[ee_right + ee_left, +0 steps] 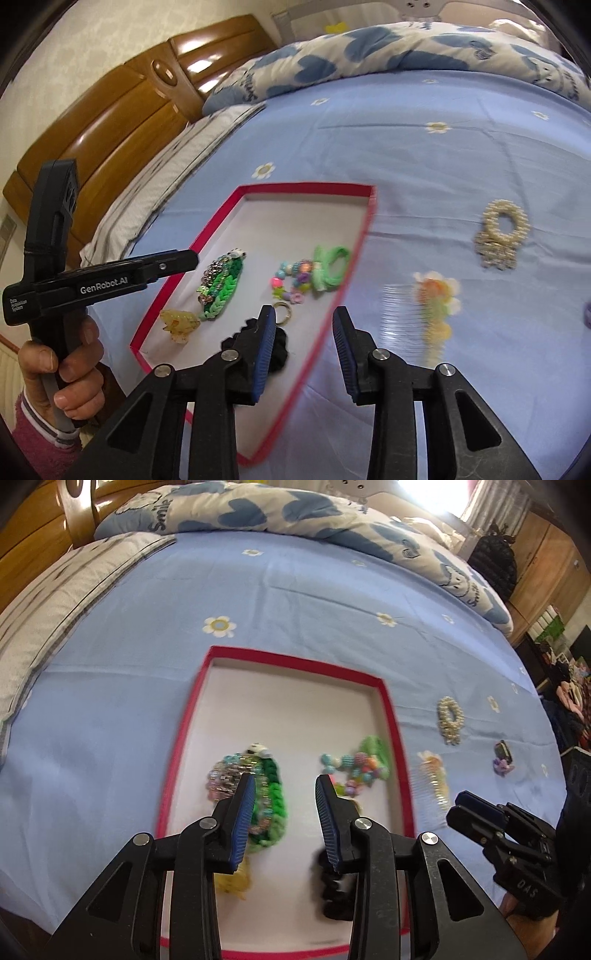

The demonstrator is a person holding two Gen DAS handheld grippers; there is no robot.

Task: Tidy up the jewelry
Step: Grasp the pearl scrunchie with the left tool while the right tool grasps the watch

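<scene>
Jewelry box (388, 705) under empty, parted hand-held grippers (284, 786) (304, 317); comb (432, 314), pearl ring (500, 229) outside.

Glossy wood headboard (110, 96); matt cloth sheet (295, 602); box (388, 701) likely card.

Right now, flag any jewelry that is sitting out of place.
Three pieces lie on the blue bedsheet, outside the red-rimmed box that holds the rest: a pearl hair tie, a flowered hair comb just beside the box's right edge, and a small purple clip farthest out. Nothing looks spilled or broken.
</scene>
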